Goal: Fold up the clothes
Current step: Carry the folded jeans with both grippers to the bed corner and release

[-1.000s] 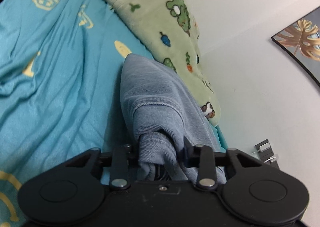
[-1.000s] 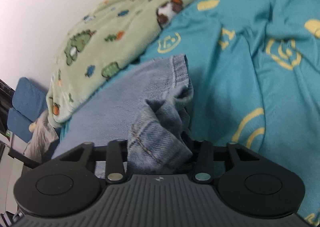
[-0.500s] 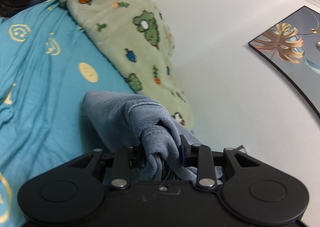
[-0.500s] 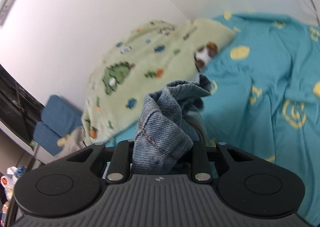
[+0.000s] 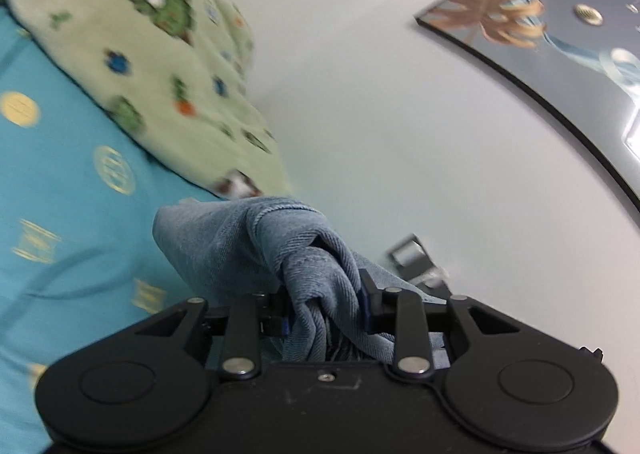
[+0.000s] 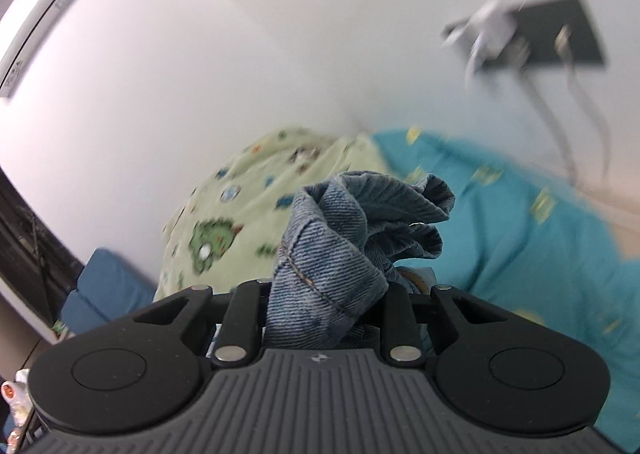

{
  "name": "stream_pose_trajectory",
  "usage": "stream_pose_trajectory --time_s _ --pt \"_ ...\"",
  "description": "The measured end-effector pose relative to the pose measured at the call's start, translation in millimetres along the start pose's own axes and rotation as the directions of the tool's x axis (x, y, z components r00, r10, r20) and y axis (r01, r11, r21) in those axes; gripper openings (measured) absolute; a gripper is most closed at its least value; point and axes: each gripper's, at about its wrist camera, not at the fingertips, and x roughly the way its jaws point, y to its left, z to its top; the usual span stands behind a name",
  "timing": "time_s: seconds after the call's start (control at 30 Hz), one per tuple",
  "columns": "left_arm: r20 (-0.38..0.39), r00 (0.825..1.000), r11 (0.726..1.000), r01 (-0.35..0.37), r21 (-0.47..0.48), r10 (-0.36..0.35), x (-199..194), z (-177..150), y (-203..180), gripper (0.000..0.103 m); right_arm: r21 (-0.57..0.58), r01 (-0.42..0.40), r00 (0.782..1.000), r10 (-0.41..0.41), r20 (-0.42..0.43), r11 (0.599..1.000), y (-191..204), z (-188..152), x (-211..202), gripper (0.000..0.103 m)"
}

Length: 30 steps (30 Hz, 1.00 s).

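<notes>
A blue denim garment (image 5: pixel 256 242) is bunched between the fingers of my left gripper (image 5: pixel 324 310), which is shut on it and holds it up above the bed. In the right wrist view another bunched part of the denim garment (image 6: pixel 340 238), with a stitched hem, is clamped in my right gripper (image 6: pixel 328 294), also shut on it. Both ends hang lifted off the teal bed sheet (image 5: pixel 52 222). The rest of the garment below the grippers is hidden.
A light green fleece blanket (image 5: pixel 152 50) with cartoon prints lies along the wall on the teal sheet (image 6: pixel 520 238). A framed picture (image 5: pixel 552 30) hangs on the white wall. A dark wall panel with cables (image 6: pixel 532 34) and a blue cushion (image 6: pixel 100 286) show in the right view.
Both grippers have risen and tilted up toward the wall, lifting the denim off the bed. The garment that lay spread on the sheet is now bunched in the air.
</notes>
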Motion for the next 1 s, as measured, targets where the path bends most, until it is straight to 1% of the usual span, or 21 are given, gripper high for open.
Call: stream_pose_trajectory --time_s 0.1,0.23,0.33,0.4,0.47,0.53,0.6,0.67,0.73,0.77,0.83,0.9,0.93,0.97,1.0 --pt "-0.038 0.998 0.999 0.040 -0.002 -0.040 41.2 -18.7 -14.5 0.028 -0.010 0.044 0.999 -0.044 0.012 0.999 -31.9 -2.4 -8.4 0.023" --pt "-0.068 0.993 0.996 0.094 0.005 -0.094 92.4 -54.6 -16.0 0.028 -0.022 0.105 0.994 -0.105 0.022 0.994 -76.0 -12.2 -17.3 0.023" --pt "-0.106 0.991 0.997 0.077 0.012 -0.076 122.5 -87.4 -2.9 0.028 -0.030 0.151 0.988 -0.150 0.029 0.988 -109.0 -19.6 -23.9 0.023" --pt "-0.126 0.990 0.997 0.073 0.013 -0.070 132.9 -107.2 9.3 0.028 -0.035 0.181 0.983 -0.180 0.035 0.983 -131.0 -24.5 -28.4 0.023" --pt "-0.126 0.989 0.995 0.086 0.047 -0.079 130.9 -121.9 15.7 0.029 -0.040 0.211 0.977 -0.210 0.040 0.977 -153.1 -29.5 -32.8 0.023" --pt "-0.144 0.987 0.992 0.088 0.095 -0.074 126.6 -131.7 18.9 0.029 -0.042 0.240 0.971 -0.238 0.038 0.970 -173.2 -38.1 -37.0 0.024" --pt "-0.169 0.984 0.987 0.081 0.142 -0.056 125.3 -141.6 18.2 0.031 -0.027 0.263 0.965 -0.263 0.016 0.964 -188.3 -55.3 -39.4 0.024" --pt "-0.188 0.981 0.984 0.073 0.165 -0.042 121.5 -150.1 22.3 0.034 0.010 0.283 0.959 -0.283 -0.008 0.959 -200.7 -70.0 -39.4 0.024" --pt "-0.203 0.979 0.982 0.061 0.180 -0.023 116.9 -157.7 25.9 0.037 0.051 0.287 0.958 -0.287 -0.016 0.957 -208.6 -82.5 -39.4 0.025" --pt "-0.211 0.978 0.981 0.051 0.186 -0.011 116.4 -159.4 27.8 0.039 0.066 0.286 0.958 -0.286 -0.014 0.956 -210.1 -83.4 -39.8 0.025" --pt "-0.222 0.975 0.981 0.040 0.192 0.003 114.5 -159.9 28.5 0.041 0.077 0.288 0.957 -0.289 -0.008 0.954 -208.4 -79.5 -41.7 0.026" --pt "-0.226 0.974 0.976 0.019 0.217 0.032 110.5 -157.5 25.1 0.048 0.069 0.300 0.954 -0.300 -0.007 0.951 -203.4 -76.2 -41.7 0.028" --pt "-0.224 0.974 0.973 0.010 0.230 0.043 107.0 -154.8 22.5 0.050 0.067 0.311 0.950 -0.312 -0.005 0.948 -200.5 -74.8 -42.6 0.033" --pt "-0.222 0.974 0.971 0.006 0.241 0.049 103.4 -151.5 20.1 0.052 0.069 0.330 0.944 -0.331 0.002 0.942 -198.7 -73.5 -45.4 0.042" --pt "-0.218 0.974 0.967 0.000 0.255 0.058 99.1 -147.8 17.1 0.056 0.073 0.352 0.935 -0.354 0.015 0.933 -197.3 -72.9 -49.4 0.047"
